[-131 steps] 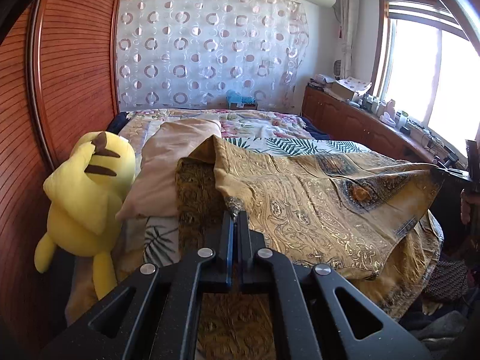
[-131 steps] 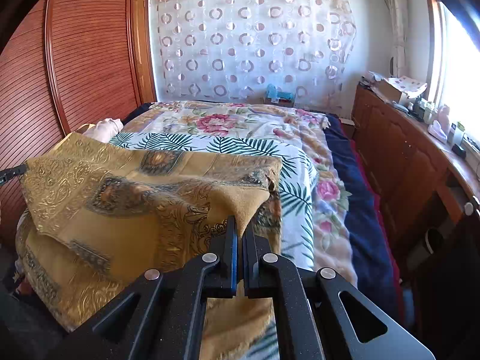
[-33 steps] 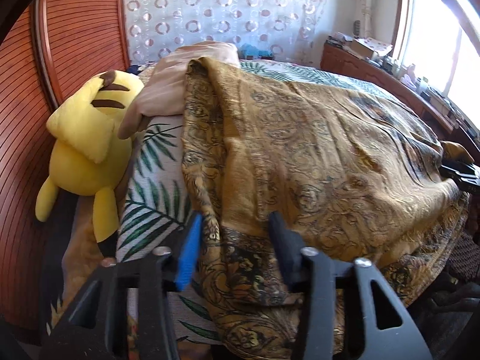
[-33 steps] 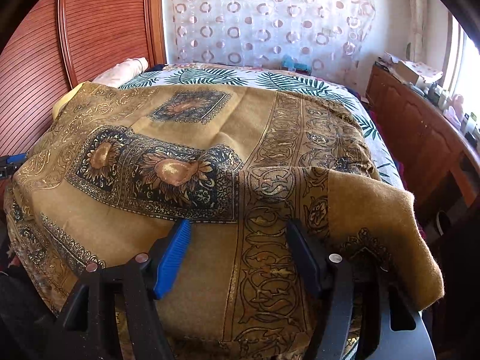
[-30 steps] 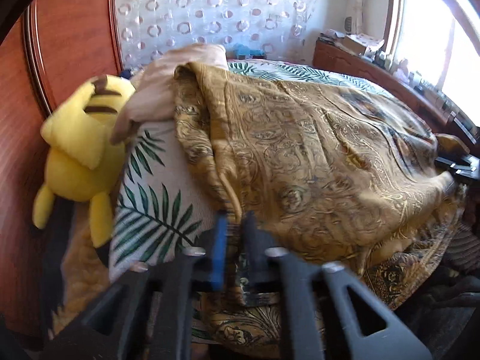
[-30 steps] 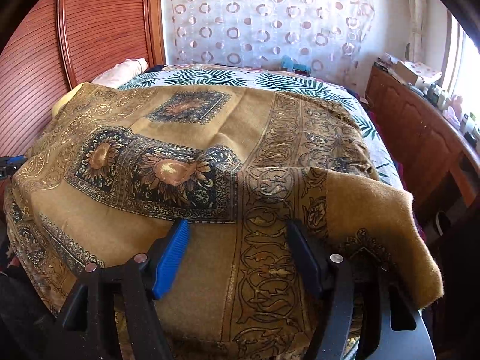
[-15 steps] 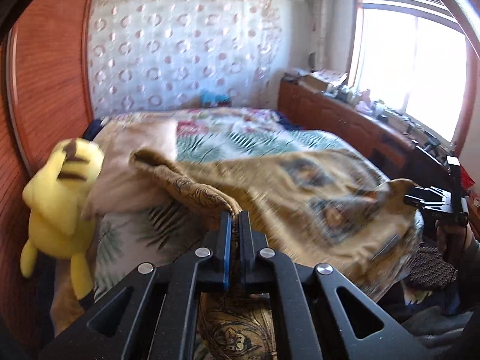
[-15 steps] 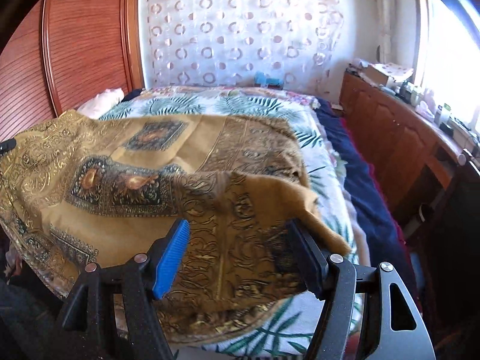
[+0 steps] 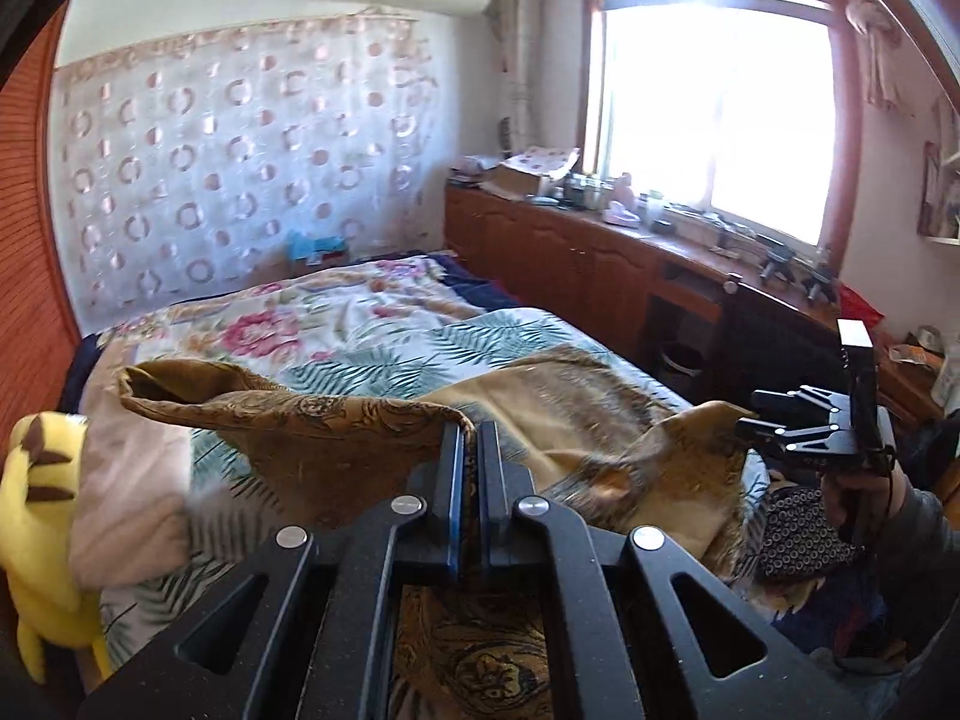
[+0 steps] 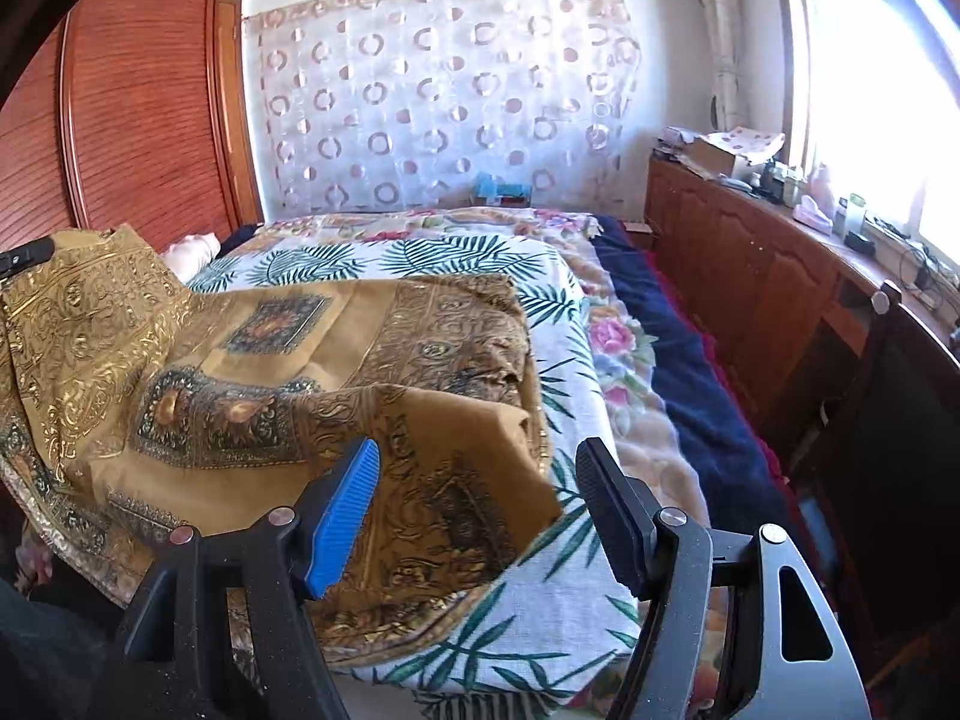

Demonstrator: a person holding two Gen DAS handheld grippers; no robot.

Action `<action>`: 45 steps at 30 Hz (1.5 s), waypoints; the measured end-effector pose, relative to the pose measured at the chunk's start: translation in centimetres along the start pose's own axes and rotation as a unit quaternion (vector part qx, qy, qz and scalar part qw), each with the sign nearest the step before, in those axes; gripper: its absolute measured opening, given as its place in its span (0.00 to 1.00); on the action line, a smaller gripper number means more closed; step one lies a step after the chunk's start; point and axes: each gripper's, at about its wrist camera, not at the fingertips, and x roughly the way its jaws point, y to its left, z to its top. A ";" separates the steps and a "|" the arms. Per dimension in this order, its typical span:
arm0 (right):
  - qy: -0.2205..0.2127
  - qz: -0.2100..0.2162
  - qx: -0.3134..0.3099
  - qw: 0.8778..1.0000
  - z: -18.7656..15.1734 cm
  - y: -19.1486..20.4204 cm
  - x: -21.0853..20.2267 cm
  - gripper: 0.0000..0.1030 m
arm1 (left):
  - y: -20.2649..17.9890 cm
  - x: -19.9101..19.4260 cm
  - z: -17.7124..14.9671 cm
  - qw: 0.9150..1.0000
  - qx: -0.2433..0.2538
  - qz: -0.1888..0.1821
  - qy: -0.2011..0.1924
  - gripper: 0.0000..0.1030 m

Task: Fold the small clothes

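Note:
A gold, ornately patterned cloth (image 10: 258, 360) lies across the near end of the bed, partly folded on itself. In the left wrist view my left gripper (image 9: 471, 438) is shut on an edge of this cloth (image 9: 336, 438) and holds it lifted above the bed. In the right wrist view my right gripper (image 10: 477, 468) is open, its blue pad (image 10: 345, 504) over a loose corner of the cloth. The right gripper also shows in the left wrist view (image 9: 810, 426), beside the far corner of the cloth.
The bed has a palm-leaf sheet (image 10: 456, 264) and a floral quilt (image 9: 288, 324). A yellow plush toy (image 9: 36, 510) and a pink pillow (image 9: 126, 492) lie at the left. A wooden cabinet (image 10: 750, 276) runs along the right, a wooden wardrobe (image 10: 138, 108) stands at the left.
My left gripper closed on the cloth's edge and lifted it up and back. My right gripper stayed open and drew back from the cloth, which now lies more bunched.

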 end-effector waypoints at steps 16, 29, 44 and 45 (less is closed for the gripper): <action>-0.019 -0.006 0.019 1.000 0.1 -2.2 -1.1 0.68 | -7.4 6.3 4.2 0.996 0.050 -0.062 0.028 0.05; -0.003 0.000 -0.010 1.000 2.2 -2.5 1.3 0.68 | -4.4 7.4 2.4 0.998 0.033 -0.032 0.042 0.78; 0.096 0.059 -0.065 0.992 11.9 -2.1 16.6 0.47 | 2.0 11.4 -0.5 0.996 0.002 0.013 0.086 0.78; 0.108 0.061 -0.065 0.990 12.1 -2.3 18.1 0.45 | 2.5 11.7 -0.6 0.996 -0.001 0.014 0.089 0.78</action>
